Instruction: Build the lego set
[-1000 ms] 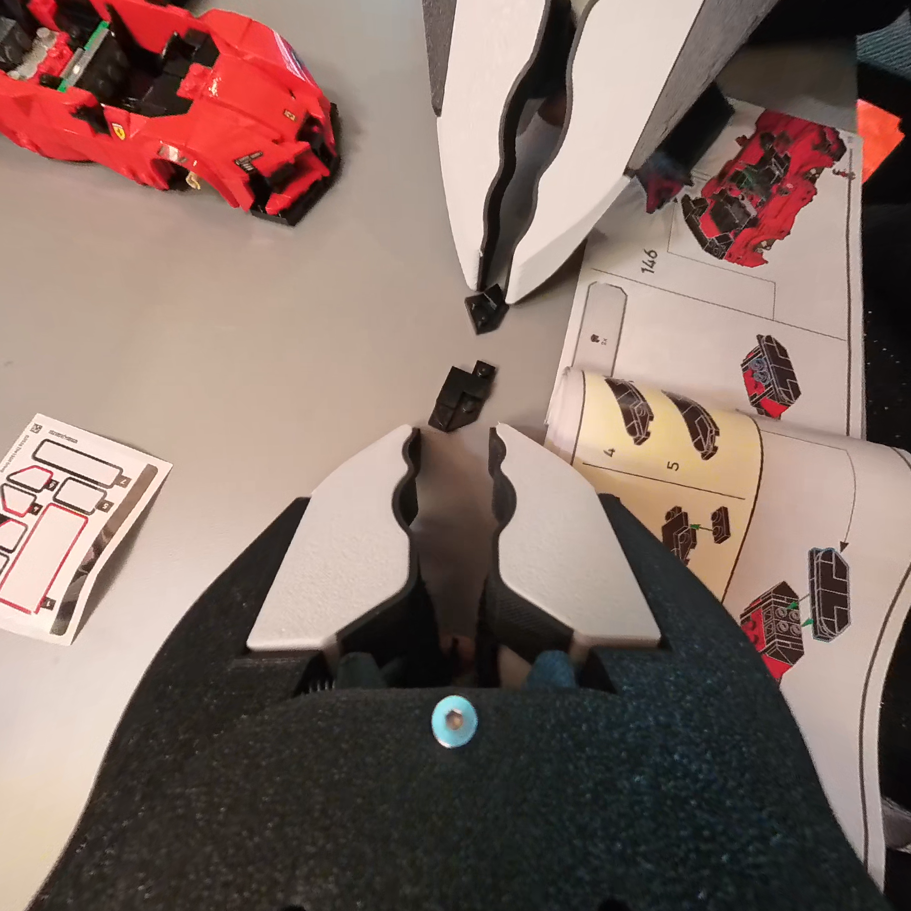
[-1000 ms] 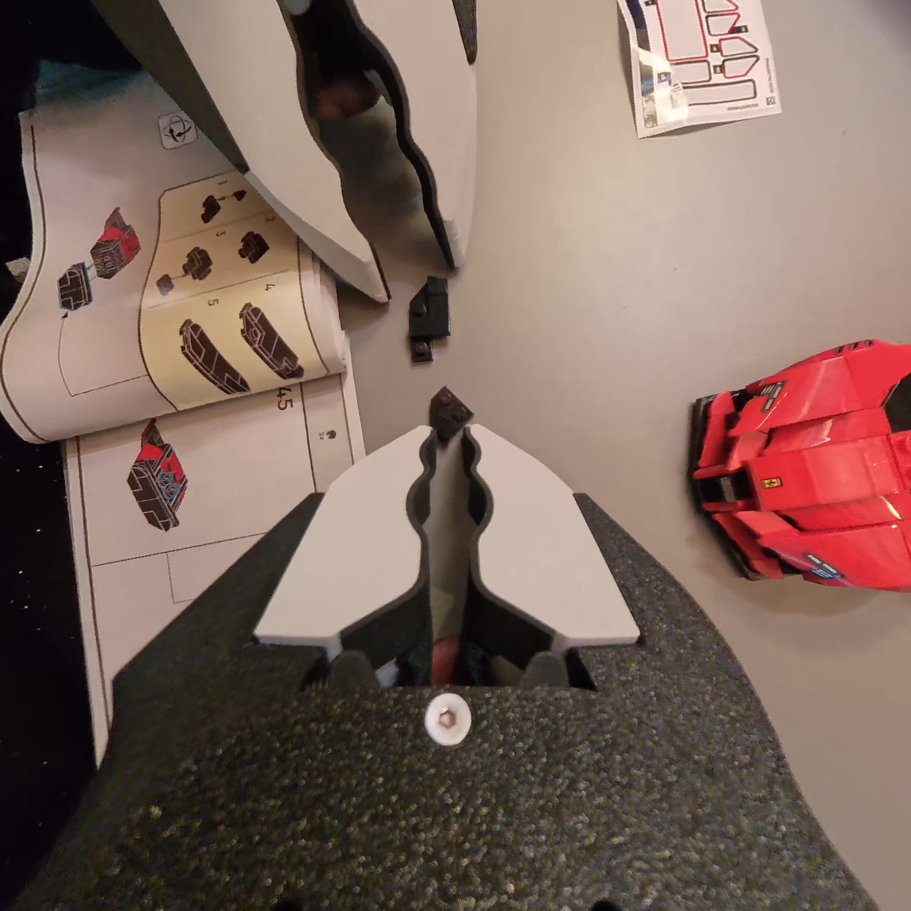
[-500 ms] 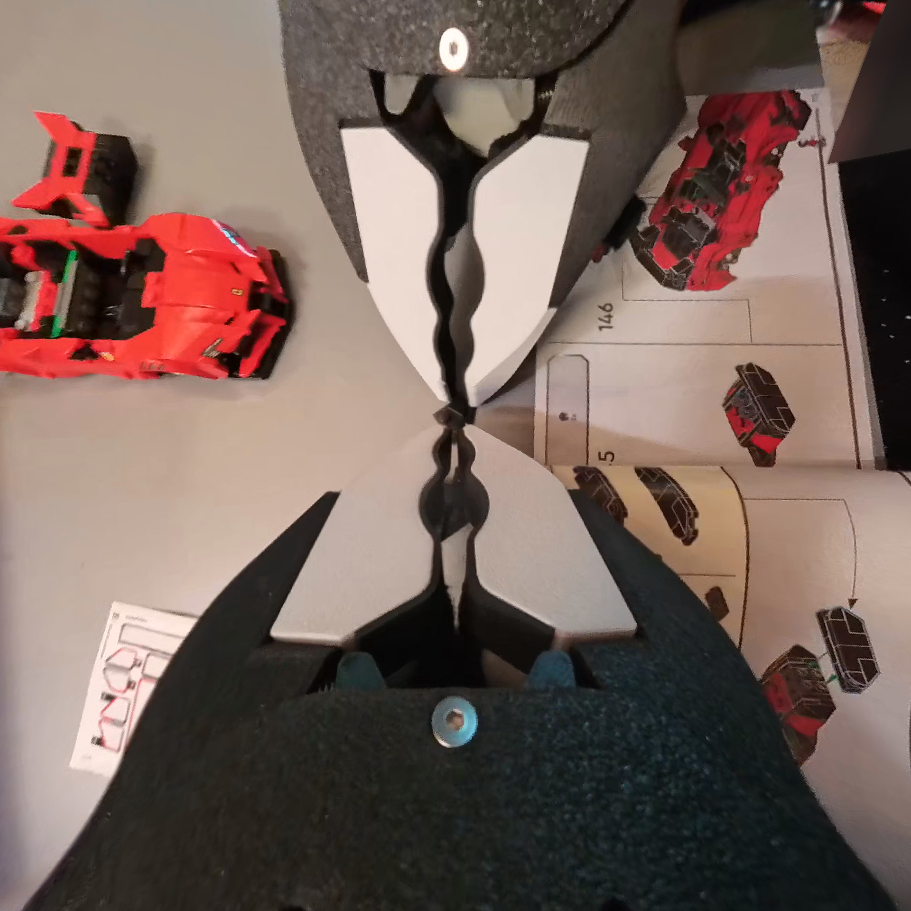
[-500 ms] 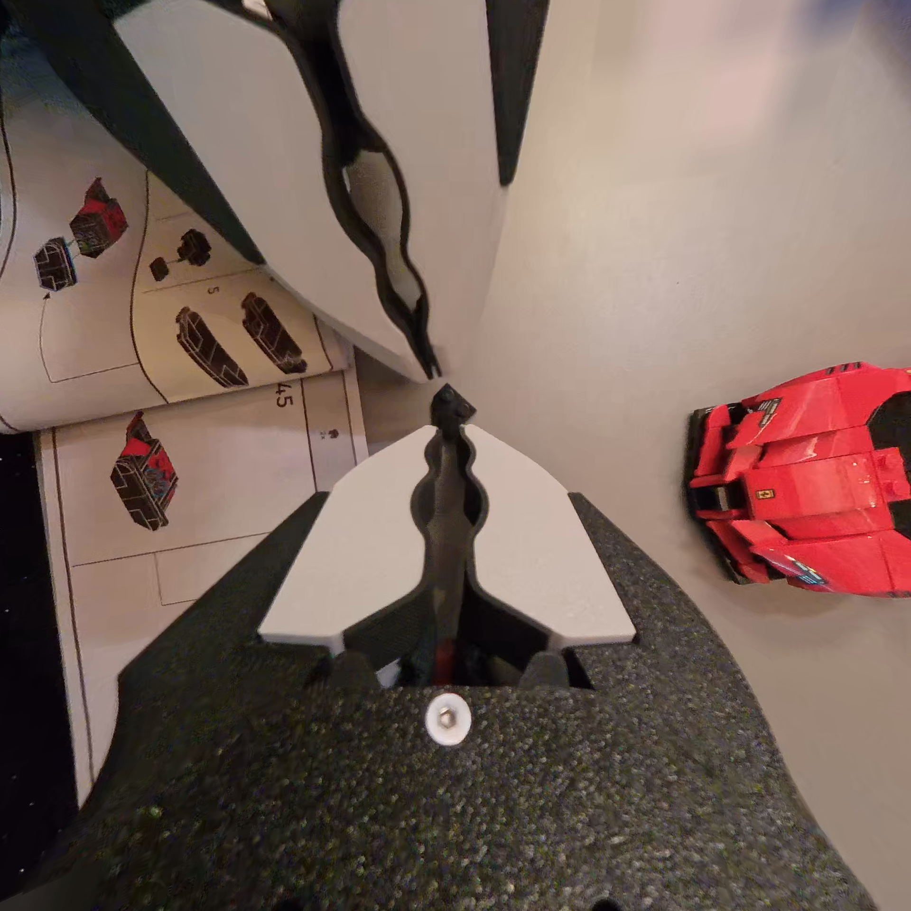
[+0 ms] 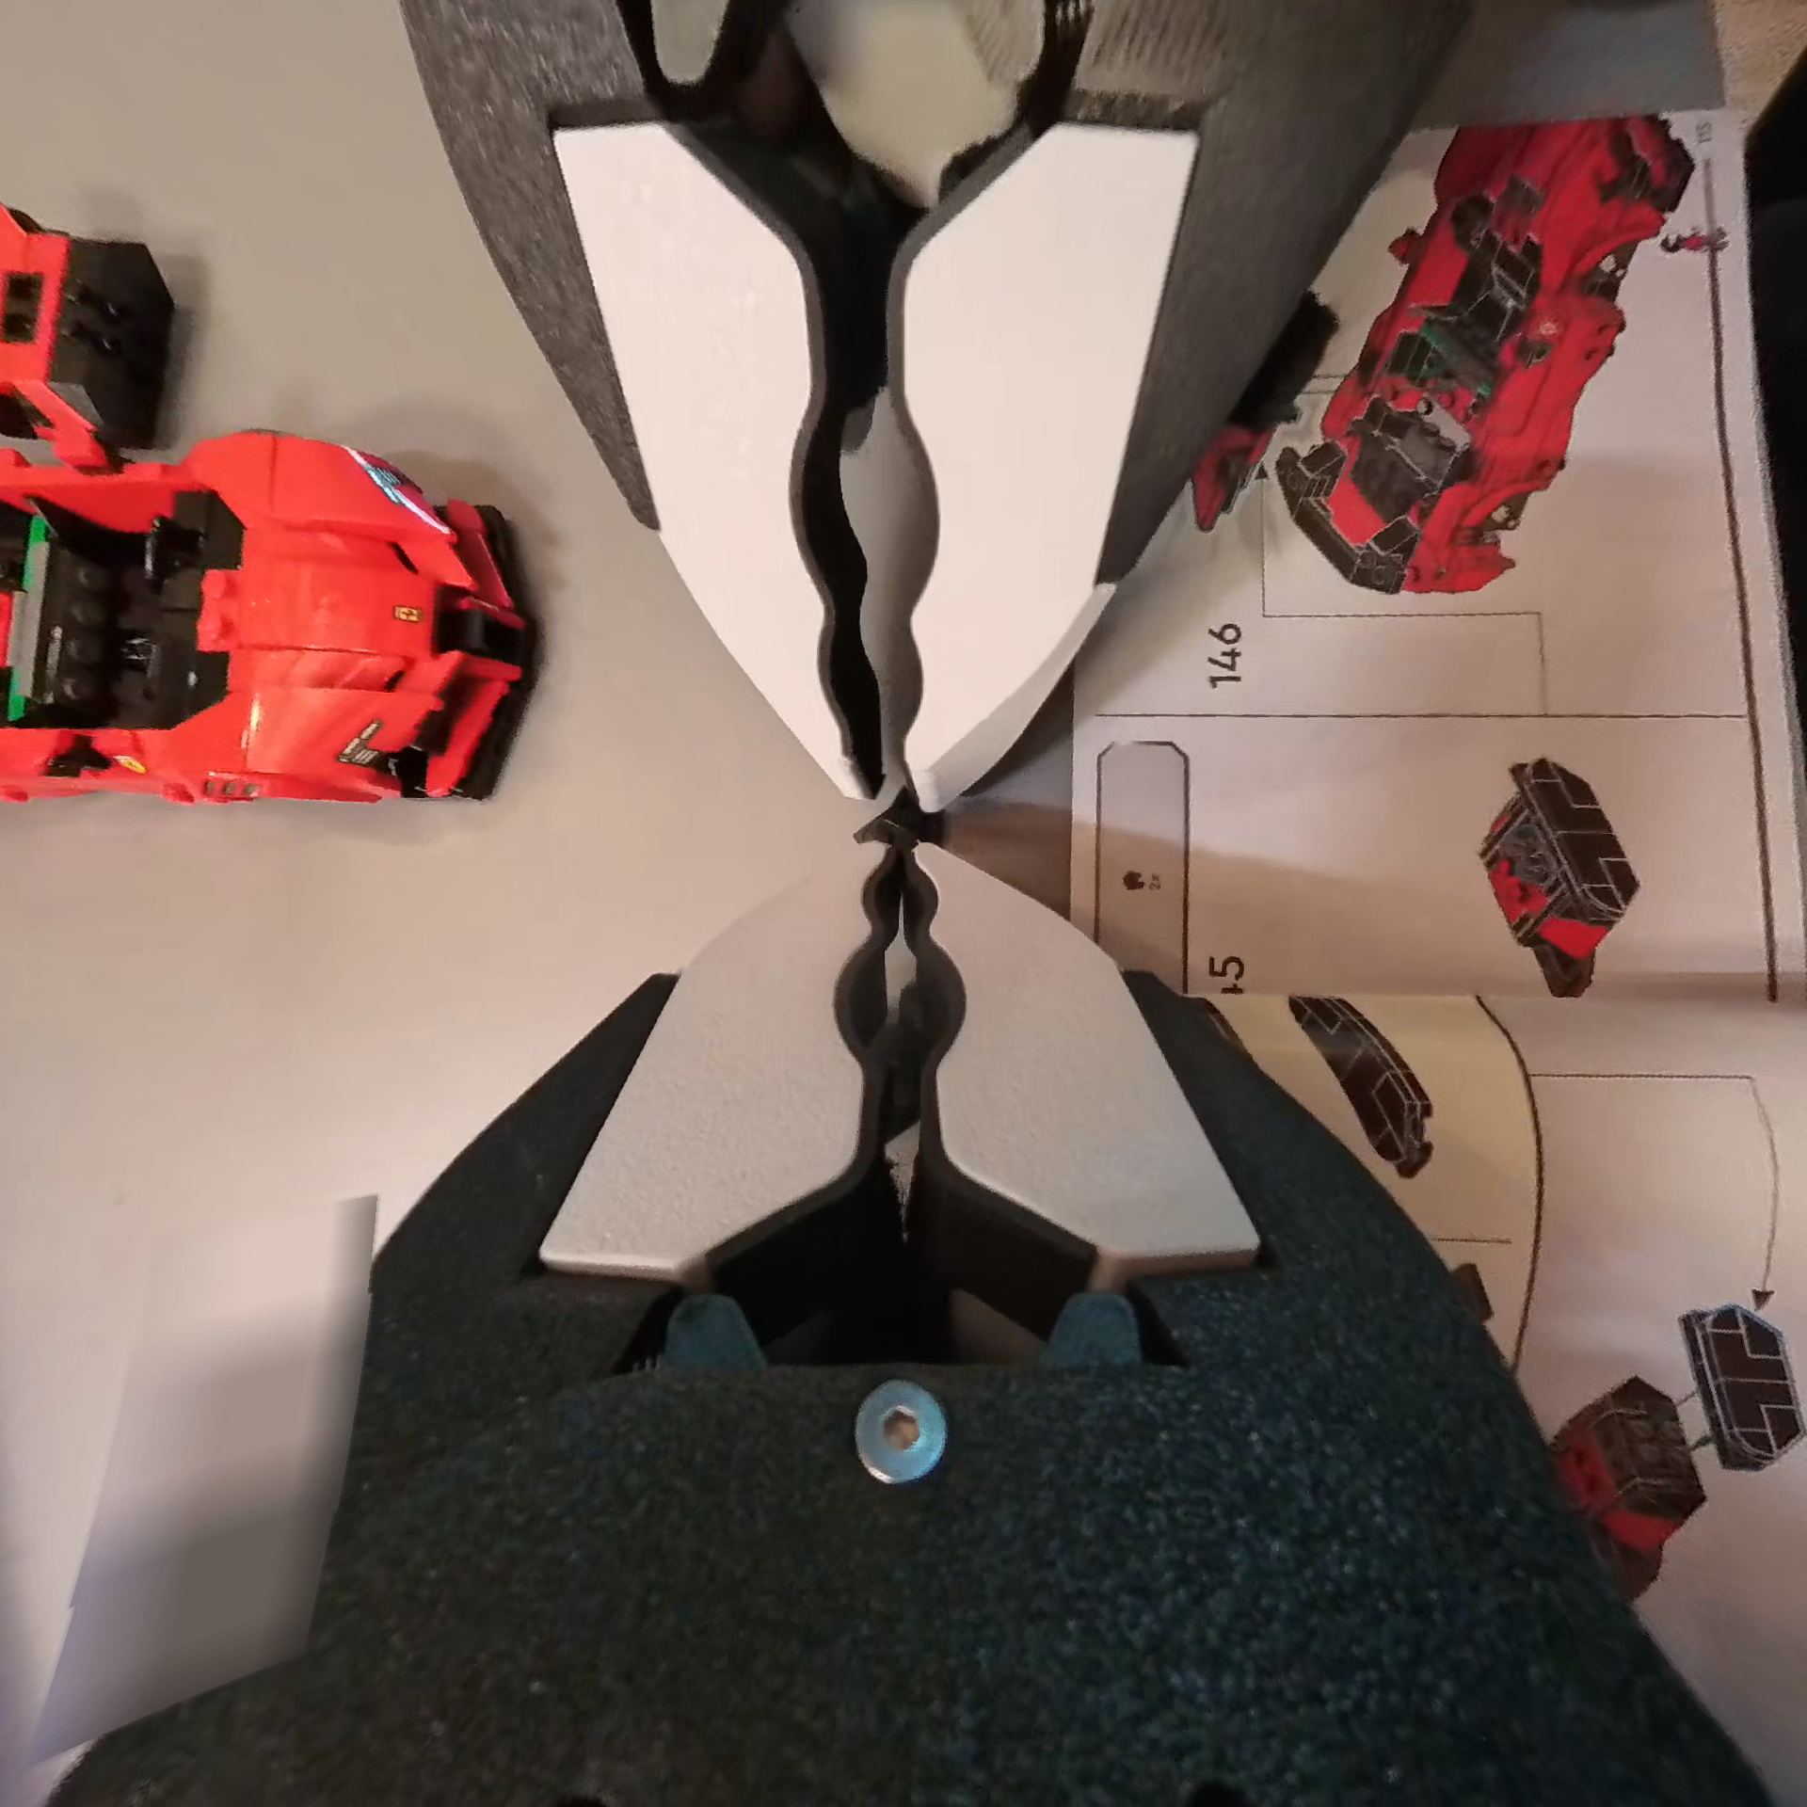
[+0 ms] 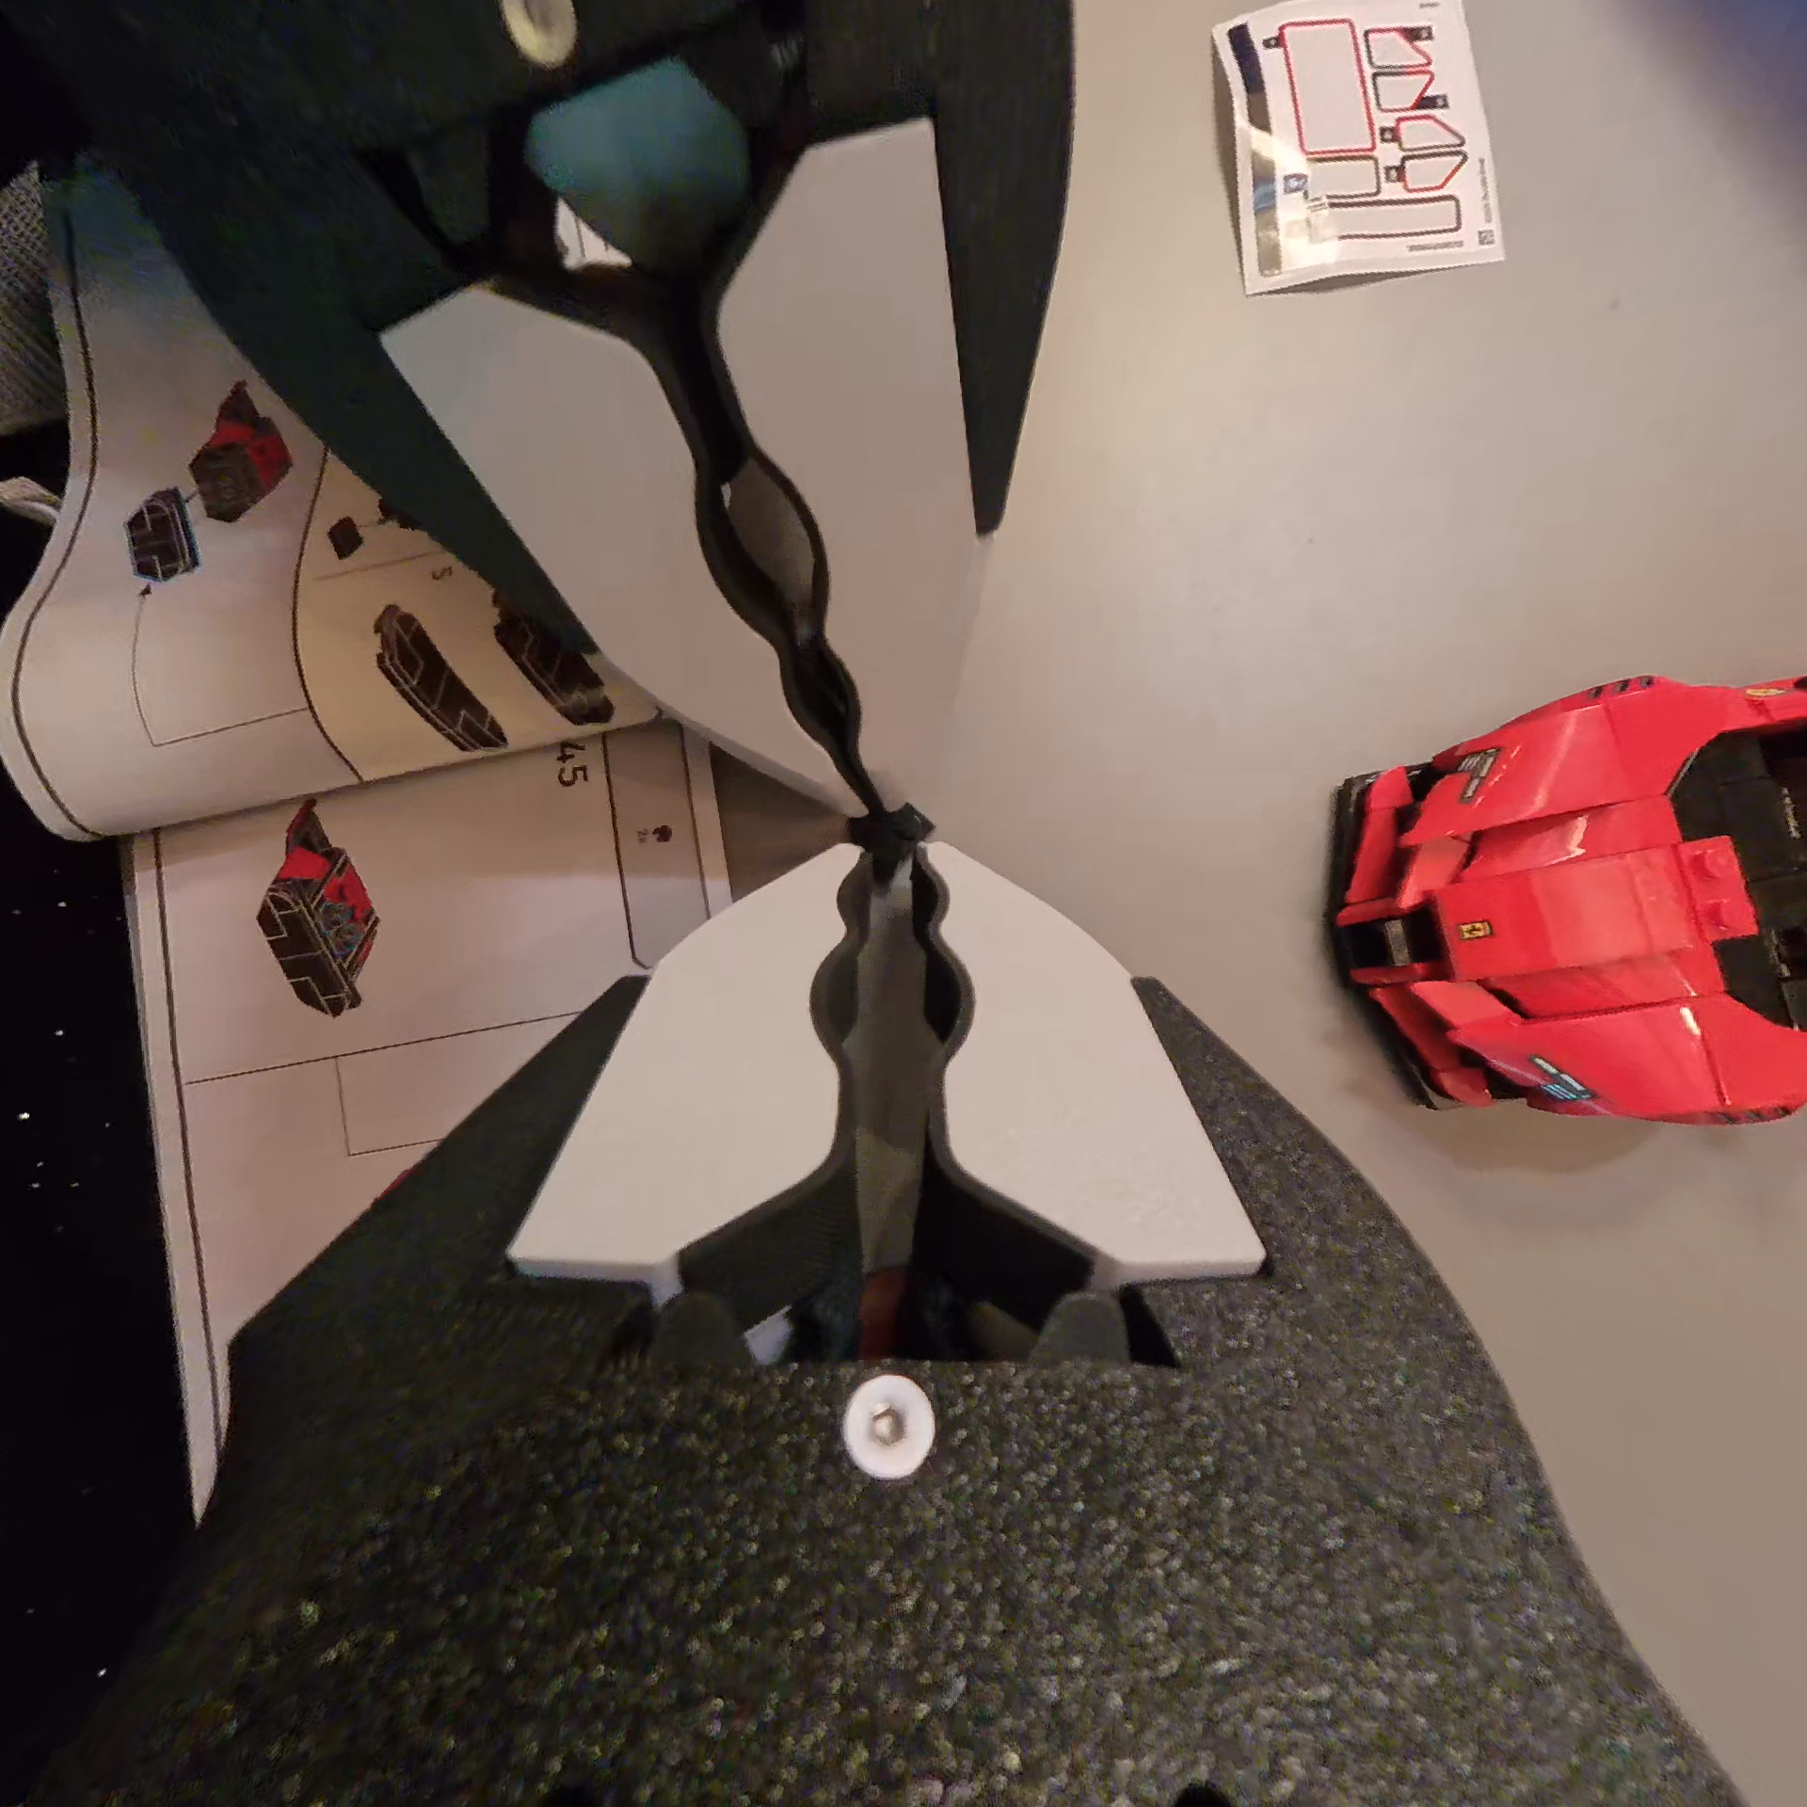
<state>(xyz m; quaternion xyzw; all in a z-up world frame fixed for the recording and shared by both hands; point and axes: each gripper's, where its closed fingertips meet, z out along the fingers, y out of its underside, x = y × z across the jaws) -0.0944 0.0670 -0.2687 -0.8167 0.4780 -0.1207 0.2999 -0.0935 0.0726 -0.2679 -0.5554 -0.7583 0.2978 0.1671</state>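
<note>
Two grippers pinch black lego pieces (image 5: 898, 831) tip-to-tip above table (image 5: 293, 978).

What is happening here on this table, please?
A person holds two grippers tip to tip above the grey table. The left gripper and the right gripper each have their jaws shut on small black Lego pieces, apparently pressing them together. The red Lego car, instruction booklet and sticker sheet lie nearby.
</note>
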